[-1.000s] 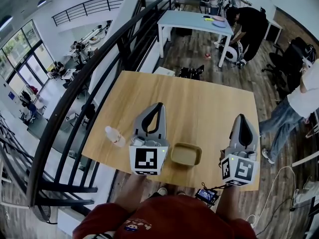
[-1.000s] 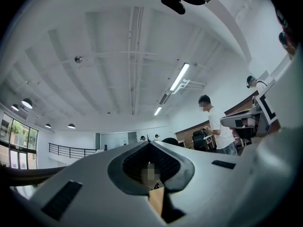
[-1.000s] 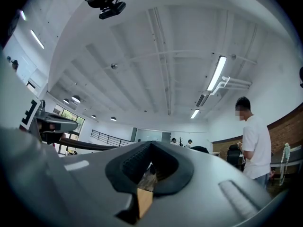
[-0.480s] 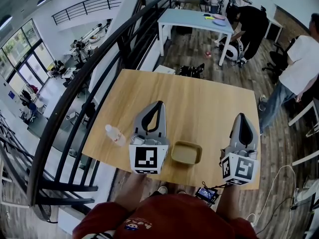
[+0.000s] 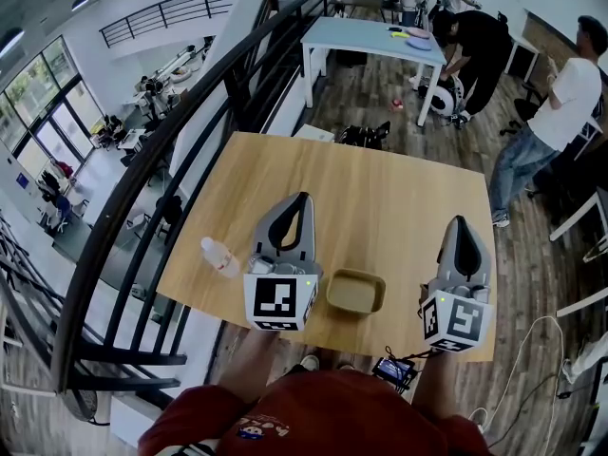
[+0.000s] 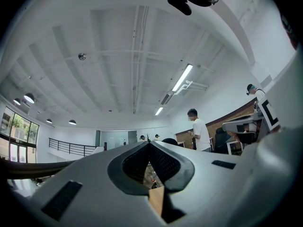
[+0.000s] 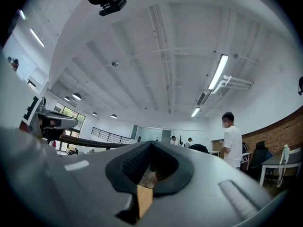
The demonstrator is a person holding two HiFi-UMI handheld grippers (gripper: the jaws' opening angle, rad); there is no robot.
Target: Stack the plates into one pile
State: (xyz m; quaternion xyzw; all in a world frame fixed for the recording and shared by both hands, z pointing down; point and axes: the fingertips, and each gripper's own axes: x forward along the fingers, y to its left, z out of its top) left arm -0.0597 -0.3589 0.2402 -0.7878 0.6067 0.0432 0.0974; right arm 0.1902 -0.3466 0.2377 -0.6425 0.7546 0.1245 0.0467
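You are keeping the left gripper [image 5: 302,202] and right gripper [image 5: 461,224] clenched, each empty. One olive-tan, rounded-square plate [image 5: 355,292] is sitting near the table's [image 5: 380,193] near edge, between them. One bottle [image 5: 219,258] is lying near the left edge.

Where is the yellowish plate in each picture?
Head view: the plate sits on the table, near its front edge.
Left gripper view: not in it.
Right gripper view: not in it.
Shared landmark: the person in a white shirt, who also shows in both gripper views.
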